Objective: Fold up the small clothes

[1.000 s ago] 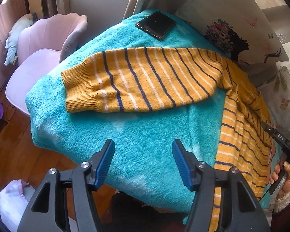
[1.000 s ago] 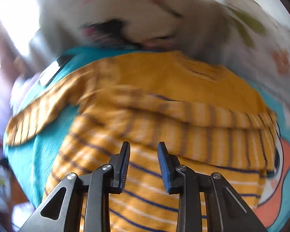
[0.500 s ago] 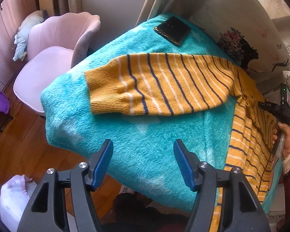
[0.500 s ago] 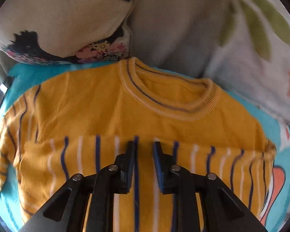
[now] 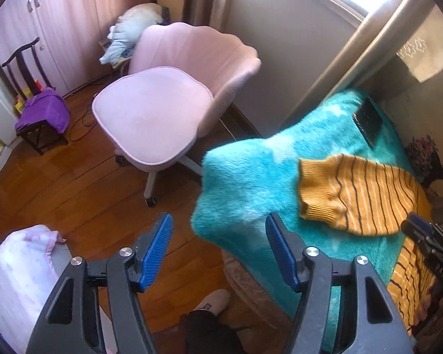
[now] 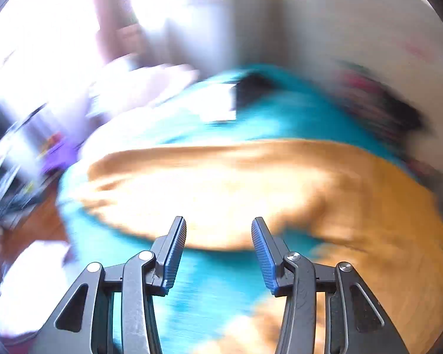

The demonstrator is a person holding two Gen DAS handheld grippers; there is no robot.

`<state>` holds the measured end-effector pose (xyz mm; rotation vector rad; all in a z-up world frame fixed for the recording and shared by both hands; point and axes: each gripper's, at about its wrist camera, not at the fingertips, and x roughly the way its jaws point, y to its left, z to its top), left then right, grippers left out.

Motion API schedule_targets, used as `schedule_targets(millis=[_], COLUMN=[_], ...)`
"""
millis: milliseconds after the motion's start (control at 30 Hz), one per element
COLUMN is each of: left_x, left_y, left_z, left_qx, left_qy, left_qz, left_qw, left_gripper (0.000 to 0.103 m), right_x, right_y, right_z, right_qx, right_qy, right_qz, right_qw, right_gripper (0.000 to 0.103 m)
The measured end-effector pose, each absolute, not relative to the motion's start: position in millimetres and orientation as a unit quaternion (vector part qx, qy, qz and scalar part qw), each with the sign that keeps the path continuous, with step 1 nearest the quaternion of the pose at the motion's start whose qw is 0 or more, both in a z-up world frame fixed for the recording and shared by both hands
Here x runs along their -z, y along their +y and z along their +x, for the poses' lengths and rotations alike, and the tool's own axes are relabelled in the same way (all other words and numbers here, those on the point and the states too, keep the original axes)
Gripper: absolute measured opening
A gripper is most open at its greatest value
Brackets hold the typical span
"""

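Note:
A mustard sweater with navy and white stripes (image 5: 363, 194) lies on a fluffy teal blanket (image 5: 251, 171), one sleeve stretched out toward the blanket's left corner. My left gripper (image 5: 218, 247) hangs open over the blanket's near corner and the wooden floor, nothing between its blue pads. The right wrist view is heavily blurred: the sweater (image 6: 251, 188) shows as an orange band across the teal blanket (image 6: 215, 280). My right gripper (image 6: 218, 253) is above the blanket just short of the sleeve, its jaws opening with nothing between them. It also shows at the left wrist view's right edge (image 5: 422, 236).
A dark phone (image 5: 367, 121) lies on the blanket's far part. A pink swivel chair (image 5: 162, 109) stands on the wooden floor left of the blanket. A floral cushion (image 5: 425, 159) sits behind the sweater. White-pink bedding (image 5: 17, 271) is at lower left, and a person's foot (image 5: 212, 301) below.
My left gripper swung left off the blanket, so the chair and floor now fill its view. My right gripper left the sweater's body, moved fast toward the sleeve, and its jaws widened.

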<state>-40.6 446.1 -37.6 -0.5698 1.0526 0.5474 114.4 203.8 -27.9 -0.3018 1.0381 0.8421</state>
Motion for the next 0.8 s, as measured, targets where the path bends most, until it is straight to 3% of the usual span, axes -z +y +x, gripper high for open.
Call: schedule_targets(millis=[100,333,367,400,467,633,800], left_x=[38,51,52,53,53,48,35], left_y=[463,473,472,471,467,449,412], left_z=[-58,-75,-74,-72,-65,-35,3], left_qx=[-0.278,-0.283,-0.281,-0.277,-0.268,-0.231,-0.178], left_qy=[0.484,0.492,0.492,0.493,0.494,0.494,0.49], left_qz=[-0.275,-0.29,-0.292,-0.294,-0.293,-0.277,-0.252], left_qw=[0.783,0.77,0.77,0.771,0.774,0.791,0.815], left_gripper=[0.065,0.065,0.065,0.065,0.065,0.065,0.065], right_x=[39,89,93,95,87,13,-49], right_y=[267,346,349,352,350,283,140], right_z=[80,55,58,63,78,132,170], right_qx=[-0.445,-0.458,-0.451,-0.445,-0.435,-0.388,-0.285], right_qy=[0.452,0.426,0.428,0.434,0.446,0.453,0.44], right_qz=[-0.194,-0.286,-0.29,-0.286,-0.255,-0.105,0.05], right_qw=[0.748,0.726,0.728,0.729,0.74,0.795,0.85], right_gripper=[0.059,0.059,0.052,0.027,0.01,0.009,0.009])
